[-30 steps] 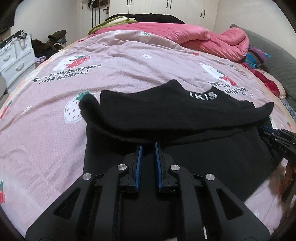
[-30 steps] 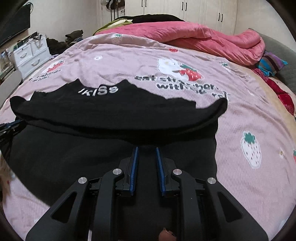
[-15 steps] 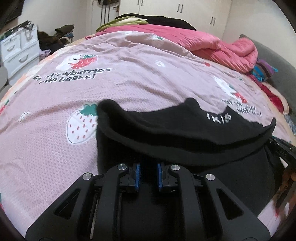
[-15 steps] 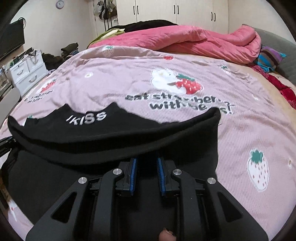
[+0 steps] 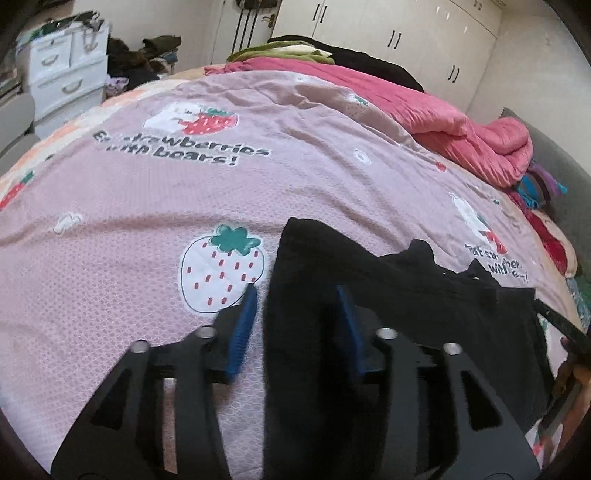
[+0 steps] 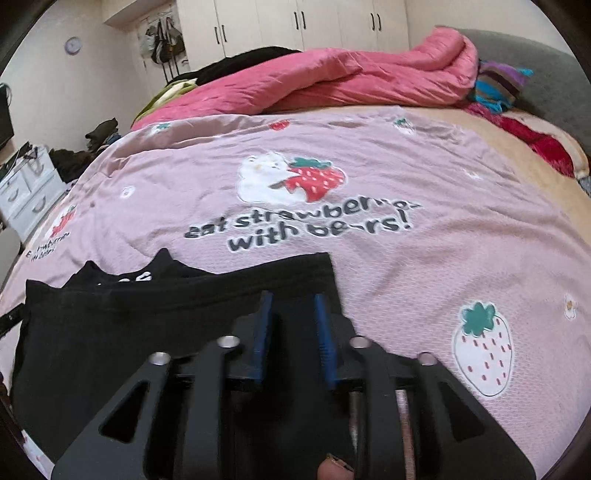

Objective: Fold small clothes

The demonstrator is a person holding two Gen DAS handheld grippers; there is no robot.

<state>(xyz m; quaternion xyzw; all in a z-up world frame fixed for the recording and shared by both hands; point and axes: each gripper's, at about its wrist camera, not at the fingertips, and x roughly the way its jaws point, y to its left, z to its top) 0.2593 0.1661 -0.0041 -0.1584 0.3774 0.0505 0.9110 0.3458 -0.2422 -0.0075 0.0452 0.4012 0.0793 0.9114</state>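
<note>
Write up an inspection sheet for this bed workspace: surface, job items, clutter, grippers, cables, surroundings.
Surface: pink strawberry-print bedspread.
Job's things: black garment lying on it, white lettering partly hidden.
Clutter: pink quilt bunched at the far side; striped cloth.
Grippers: left hand-held gripper jaws opening, garment edge between them; right hand-held gripper jaws opening above the garment.
Cables: nothing seen.
Surroundings: white wardrobe, white drawer unit.
</note>
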